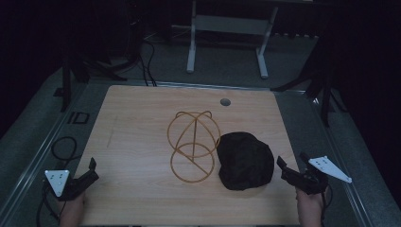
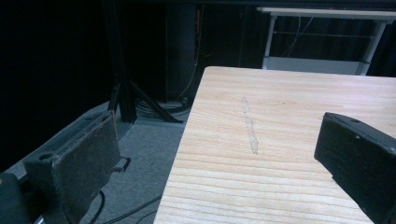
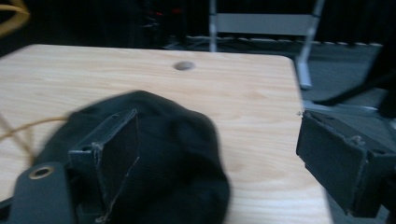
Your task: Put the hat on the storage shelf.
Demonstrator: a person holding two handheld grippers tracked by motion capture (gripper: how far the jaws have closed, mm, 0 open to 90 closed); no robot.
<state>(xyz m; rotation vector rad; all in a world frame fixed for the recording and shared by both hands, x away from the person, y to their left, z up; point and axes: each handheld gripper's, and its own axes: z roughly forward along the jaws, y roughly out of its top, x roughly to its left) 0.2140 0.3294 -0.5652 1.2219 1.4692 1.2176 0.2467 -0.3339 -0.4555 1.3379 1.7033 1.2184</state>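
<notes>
A gold wire stand (image 1: 193, 145) made of rings rests at the middle of the wooden table (image 1: 137, 132). A black knitted hat (image 1: 246, 161) lies crumpled right of it, touching its rings. My left gripper (image 1: 93, 170) hovers open over the table's front left corner, far from both. My right gripper (image 1: 293, 161) is open at the front right edge, just right of the hat. In the right gripper view the hat (image 3: 177, 149) lies behind the left jaw, nothing sits between the jaws of the gripper (image 3: 219, 126), and a bit of wire (image 3: 28, 126) shows at left. The left gripper (image 2: 222, 135) frames bare table (image 2: 280, 140).
A round cable hole (image 1: 225, 101) sits near the table's far edge. Behind the table stands a white desk frame (image 1: 227, 28). Cables (image 1: 64, 146) lie on the grey floor at the left, and dark stand legs (image 1: 326, 94) flank the table's far corners.
</notes>
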